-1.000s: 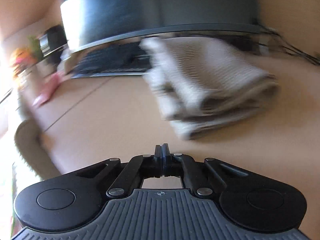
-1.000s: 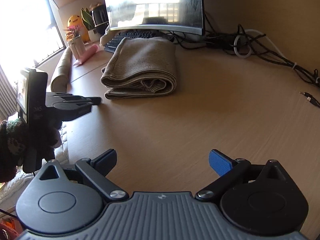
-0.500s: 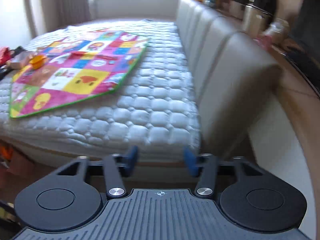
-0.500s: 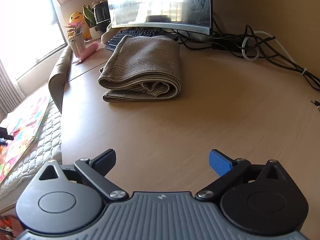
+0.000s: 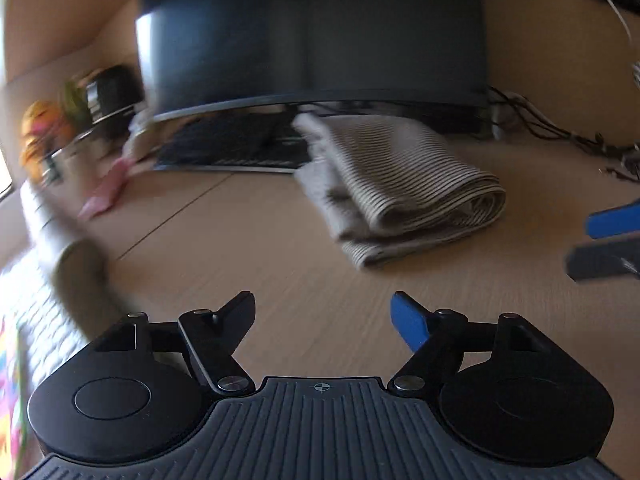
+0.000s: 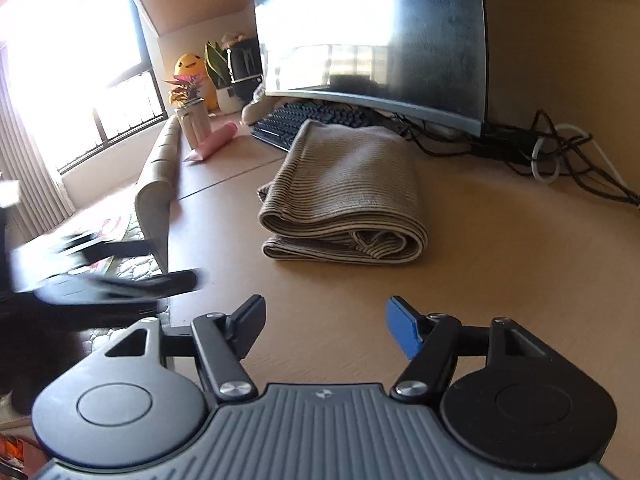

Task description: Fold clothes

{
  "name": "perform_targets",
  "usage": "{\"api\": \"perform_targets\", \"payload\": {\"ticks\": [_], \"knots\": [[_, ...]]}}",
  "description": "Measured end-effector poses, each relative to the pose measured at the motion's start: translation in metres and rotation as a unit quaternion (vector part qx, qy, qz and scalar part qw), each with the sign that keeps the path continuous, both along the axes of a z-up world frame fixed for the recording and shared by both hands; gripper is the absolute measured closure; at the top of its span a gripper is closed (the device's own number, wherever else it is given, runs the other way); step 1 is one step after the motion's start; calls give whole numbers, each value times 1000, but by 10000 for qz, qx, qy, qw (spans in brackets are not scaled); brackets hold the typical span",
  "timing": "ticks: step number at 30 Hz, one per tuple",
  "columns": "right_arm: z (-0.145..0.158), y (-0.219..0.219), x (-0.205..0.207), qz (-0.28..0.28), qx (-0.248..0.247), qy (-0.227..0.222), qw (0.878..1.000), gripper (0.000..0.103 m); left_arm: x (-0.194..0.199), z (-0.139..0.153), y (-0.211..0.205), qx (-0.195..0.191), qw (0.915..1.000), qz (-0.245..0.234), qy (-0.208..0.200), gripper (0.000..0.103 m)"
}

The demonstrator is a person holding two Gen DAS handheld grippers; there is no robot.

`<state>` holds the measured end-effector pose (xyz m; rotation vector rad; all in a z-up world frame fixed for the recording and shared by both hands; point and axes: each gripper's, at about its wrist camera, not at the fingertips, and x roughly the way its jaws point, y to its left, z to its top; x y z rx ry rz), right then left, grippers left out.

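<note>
A folded beige striped garment (image 5: 404, 188) lies on the wooden desk (image 5: 320, 276) in front of the monitor; it also shows in the right wrist view (image 6: 348, 196). My left gripper (image 5: 323, 314) is open and empty, above the desk short of the garment. My right gripper (image 6: 325, 322) is open and empty, also short of the garment. The right gripper's fingers (image 5: 612, 224) show at the right edge of the left wrist view. The left gripper appears blurred at the left of the right wrist view (image 6: 120, 280).
A dark monitor (image 6: 372, 40) and keyboard (image 6: 304, 120) stand behind the garment. Cables (image 6: 560, 152) lie at the back right. A potted plant (image 6: 192, 108), a pink object (image 6: 216, 144) and a yellow toy (image 6: 190, 72) are at the back left. A bed headboard (image 6: 156, 188) borders the desk's left edge.
My left gripper swung away to face the bed, opened, and has swung back to face the garment. My right gripper has risen slightly and stayed open.
</note>
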<state>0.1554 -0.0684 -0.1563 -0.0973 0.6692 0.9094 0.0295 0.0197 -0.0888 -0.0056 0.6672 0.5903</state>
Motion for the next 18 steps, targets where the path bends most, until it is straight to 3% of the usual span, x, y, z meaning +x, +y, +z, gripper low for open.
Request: {"api": "perform_targets", "payload": {"ticks": [4, 6, 7, 8, 9, 11, 14, 18], "knots": [[0, -11, -5, -119, -12, 28, 9999, 34, 37, -17, 21, 51, 9993, -275, 241, 24], [-3, -18, -3, -336, 5, 145, 9993, 33, 45, -23, 32, -136, 9988, -301, 372, 39], [-4, -22, -2, -438, 13, 194, 9988, 33, 47, -24, 37, -270, 9983, -308, 413, 57], [-5, -25, 0, -541, 28, 238, 9982, 32, 49, -25, 41, -403, 9977, -315, 454, 67], [-6, -28, 1, -644, 43, 283, 9975, 31, 51, -26, 44, -525, 9969, -351, 479, 71], [-9, -32, 4, -782, 64, 350, 9963, 29, 55, -26, 46, -625, 9955, -505, 496, 95], [-14, -35, 7, -903, 78, 419, 9950, 29, 55, -23, 40, -546, 9951, -657, 496, 103], [-16, -32, 8, -925, 121, 453, 9946, 27, 48, -9, 41, -615, 9956, -677, 210, 103]]}}
